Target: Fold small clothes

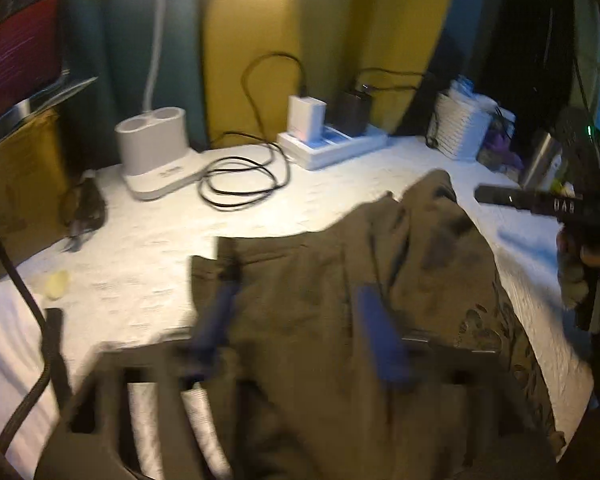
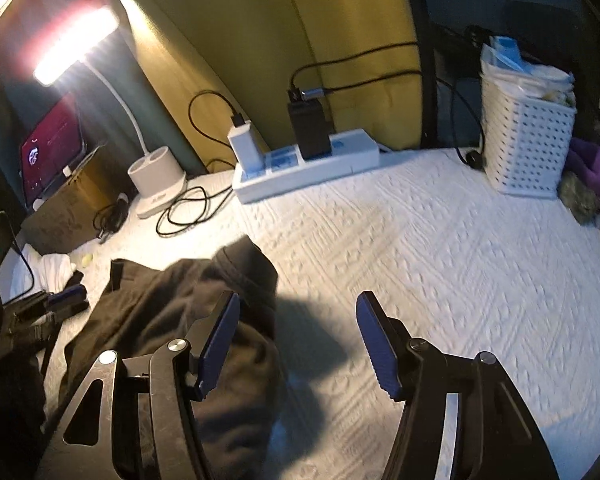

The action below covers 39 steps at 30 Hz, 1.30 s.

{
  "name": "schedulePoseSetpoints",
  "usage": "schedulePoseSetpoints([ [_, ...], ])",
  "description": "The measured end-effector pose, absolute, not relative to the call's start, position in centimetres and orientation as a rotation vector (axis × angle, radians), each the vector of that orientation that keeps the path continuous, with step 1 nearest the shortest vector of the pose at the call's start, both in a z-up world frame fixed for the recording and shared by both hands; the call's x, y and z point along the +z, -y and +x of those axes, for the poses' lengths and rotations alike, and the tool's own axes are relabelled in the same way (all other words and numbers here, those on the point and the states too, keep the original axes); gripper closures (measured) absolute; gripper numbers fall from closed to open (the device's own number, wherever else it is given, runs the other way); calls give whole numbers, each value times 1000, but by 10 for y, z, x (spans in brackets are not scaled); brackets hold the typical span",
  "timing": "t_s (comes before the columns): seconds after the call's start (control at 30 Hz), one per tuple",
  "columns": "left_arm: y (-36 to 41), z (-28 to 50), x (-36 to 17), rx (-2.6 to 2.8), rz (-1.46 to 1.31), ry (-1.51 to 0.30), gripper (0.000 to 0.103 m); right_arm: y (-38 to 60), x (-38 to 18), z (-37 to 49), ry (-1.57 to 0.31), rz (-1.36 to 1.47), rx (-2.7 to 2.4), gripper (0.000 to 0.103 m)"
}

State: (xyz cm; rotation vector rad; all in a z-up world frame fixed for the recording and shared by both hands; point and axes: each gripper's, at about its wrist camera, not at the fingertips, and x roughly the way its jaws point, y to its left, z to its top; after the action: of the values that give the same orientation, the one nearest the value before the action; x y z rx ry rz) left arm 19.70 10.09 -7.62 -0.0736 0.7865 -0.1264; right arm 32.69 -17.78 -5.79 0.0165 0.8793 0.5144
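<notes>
Left gripper [image 1: 296, 316] hangs over the crumpled olive-brown garment [image 1: 340, 264] with jaws spread, nothing pinched — the cloth lies loose on the white quilted bed cover [image 2: 440, 248]. Right gripper [image 2: 298, 340] has its jaws parted too, empty, its left finger above the garment's edge — white power strip [image 2: 304, 168] behind.

Our left gripper [image 1: 300, 320] hangs with blue pads spread above the crumpled olive-brown cloth garment [image 1: 380, 248] on the white textured bench [image 1: 148, 240].
</notes>
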Motion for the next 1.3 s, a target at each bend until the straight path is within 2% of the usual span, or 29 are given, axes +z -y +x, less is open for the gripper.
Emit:
schedulePoseSetpoints([
  [0.13,-85,211,-96,-168,-12,-853,29,180,-58,326,-882,18,513,40],
  [0.17,-85,214,-102,-163,-4,-864,47,183,-58,325,-883,24,509,40],
  [0.23,-87,217,-109,-202,-27,-892,72,187,-59,325,-892,34,504,40],
  [0.27,-88,216,-107,-208,-32,-879,91,190,-60,325,-896,37,500,40],
  [0.3,-88,214,-104,-205,-24,-870,95,191,-61,325,-897,39,498,40],
  [0.63,-116,195,-91,-180,-120,-817,95,176,-54,333,-920,59,562,40],
  [0.83,-119,195,-98,-178,-125,-815,95,151,-76,353,-1020,135,618,43],
  [0.93,-117,194,-99,-175,-111,-813,95,144,-99,364,-1099,183,621,56],
  [1.0,-119,194,-98,-179,-126,-812,95,138,-105,367,-1109,190,626,74],
  [1.03,-121,194,-97,-180,-132,-811,95,135,-104,367,-1101,185,634,76],
  [1.1,-123,193,-95,-189,-144,-807,95,130,-99,372,-1082,174,651,89],
  [1.3,-124,197,-105,-169,-137,-837,95,115,-102,383,-1035,68,630,92],
])
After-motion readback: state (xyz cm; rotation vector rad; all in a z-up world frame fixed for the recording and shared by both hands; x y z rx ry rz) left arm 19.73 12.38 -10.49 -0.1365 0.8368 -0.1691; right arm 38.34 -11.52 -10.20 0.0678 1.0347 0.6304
